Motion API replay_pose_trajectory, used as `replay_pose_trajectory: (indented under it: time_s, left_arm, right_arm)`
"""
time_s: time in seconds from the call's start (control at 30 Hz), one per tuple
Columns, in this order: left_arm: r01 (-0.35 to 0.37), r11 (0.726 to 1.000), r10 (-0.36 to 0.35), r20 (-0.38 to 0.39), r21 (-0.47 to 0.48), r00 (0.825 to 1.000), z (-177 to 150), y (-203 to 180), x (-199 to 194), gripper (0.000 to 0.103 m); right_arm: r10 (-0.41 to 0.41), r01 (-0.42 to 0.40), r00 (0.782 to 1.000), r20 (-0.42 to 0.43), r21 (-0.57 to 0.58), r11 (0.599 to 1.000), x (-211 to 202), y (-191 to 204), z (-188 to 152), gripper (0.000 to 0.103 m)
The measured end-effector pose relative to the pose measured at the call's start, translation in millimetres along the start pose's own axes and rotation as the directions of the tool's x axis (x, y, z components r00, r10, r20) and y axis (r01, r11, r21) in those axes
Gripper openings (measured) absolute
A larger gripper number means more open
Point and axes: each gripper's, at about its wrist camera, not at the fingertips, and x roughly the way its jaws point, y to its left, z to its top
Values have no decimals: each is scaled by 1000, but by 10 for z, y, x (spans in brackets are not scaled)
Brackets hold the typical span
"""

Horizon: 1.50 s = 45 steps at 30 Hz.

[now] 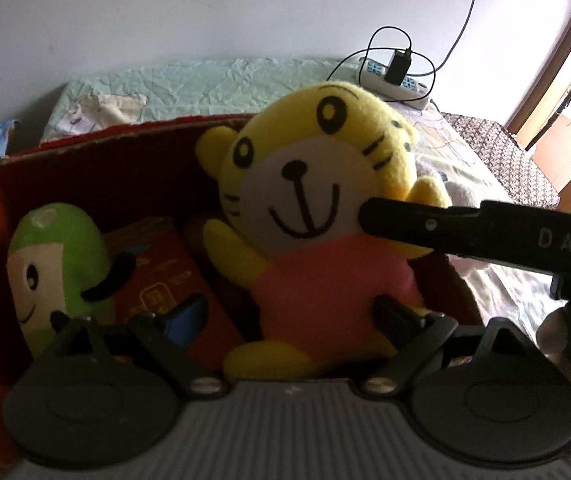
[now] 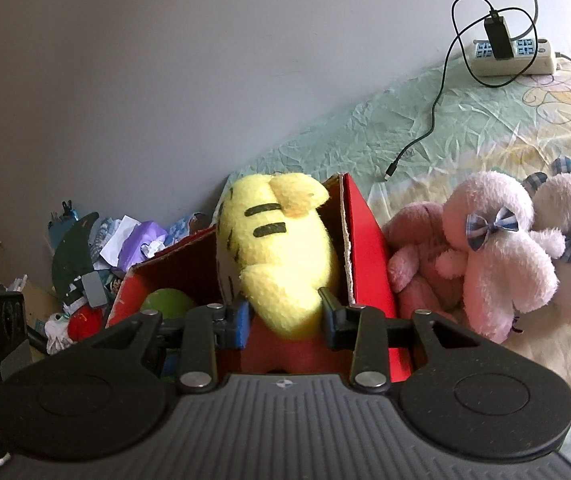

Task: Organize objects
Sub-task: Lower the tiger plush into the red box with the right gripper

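Note:
A yellow tiger plush in a pink shirt sits upright inside a red cardboard box. A green plush lies in the box to its left. My right gripper is shut on the tiger plush at its arm and side; its finger shows in the left wrist view beside the tiger's cheek. My left gripper is open just in front of the tiger's body, fingers on either side without pressing it.
A pink plush and two white plush toys with blue bows lie on the bed right of the box. A power strip with charger and cable lies at the wall. Clutter is piled left of the box.

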Motion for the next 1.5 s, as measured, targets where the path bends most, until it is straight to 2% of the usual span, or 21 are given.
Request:
replay_pose_trajectory:
  time_s: [0.23, 0.33, 0.4, 0.67, 0.93, 1.1, 1.5]
  left_arm:
    - [4, 1000, -4, -8, 20, 1000, -4, -71, 56, 92]
    - [1, 1000, -1, -24, 24, 1000, 4, -77, 117, 92]
    - [3, 1000, -2, -28, 25, 1000, 10, -70, 144, 93]
    - [14, 999, -13, -33, 36, 999, 22, -70, 175, 95]
    - [14, 999, -13, -37, 40, 999, 34, -75, 177, 96]
    - [12, 999, -11, -39, 37, 999, 34, -84, 177, 96]
    - [-9, 999, 11, -39, 48, 999, 31, -135, 157, 101]
  right_arm:
    - [2, -7, 996, 93, 55, 998, -118, -84, 52, 40]
    - [23, -29, 983, 184, 35, 999, -233, -35, 89, 40]
    - [32, -34, 976, 214, 3, 999, -249, 27, 112, 40]
    - [114, -106, 977, 180, -50, 993, -78, 171, 108, 39]
    - [77, -78, 990, 119, 1, 997, 111, 56, 87, 36]
    - [45, -40, 992, 114, -46, 998, 145, 99, 55, 35]
    - [64, -63, 992, 111, -16, 998, 112, -6, 3, 35]
